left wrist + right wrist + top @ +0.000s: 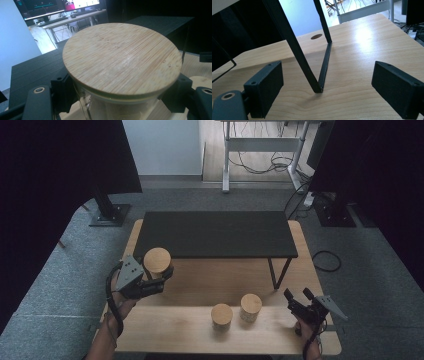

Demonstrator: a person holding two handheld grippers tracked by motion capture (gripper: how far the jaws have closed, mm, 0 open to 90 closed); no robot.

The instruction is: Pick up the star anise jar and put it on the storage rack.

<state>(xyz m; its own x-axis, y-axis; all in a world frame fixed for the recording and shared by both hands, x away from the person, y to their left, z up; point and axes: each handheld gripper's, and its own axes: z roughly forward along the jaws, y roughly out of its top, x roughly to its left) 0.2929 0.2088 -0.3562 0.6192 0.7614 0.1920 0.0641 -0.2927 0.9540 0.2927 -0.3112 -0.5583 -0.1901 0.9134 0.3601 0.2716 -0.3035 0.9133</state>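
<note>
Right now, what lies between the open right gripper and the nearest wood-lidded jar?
Bare light wooden tabletop lies between right gripper and jar, in the high view.

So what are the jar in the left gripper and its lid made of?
The round lid looks like unfinished bamboo or light wood: fine straight grain, matte. The jar body beneath seems clear glass, transparent with glints, though plastic is possible. The left gripper is clamped on it.

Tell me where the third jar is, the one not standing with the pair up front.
In the high view, the jar is at the table's left, clamped in the left gripper just before the black shelf.
</note>
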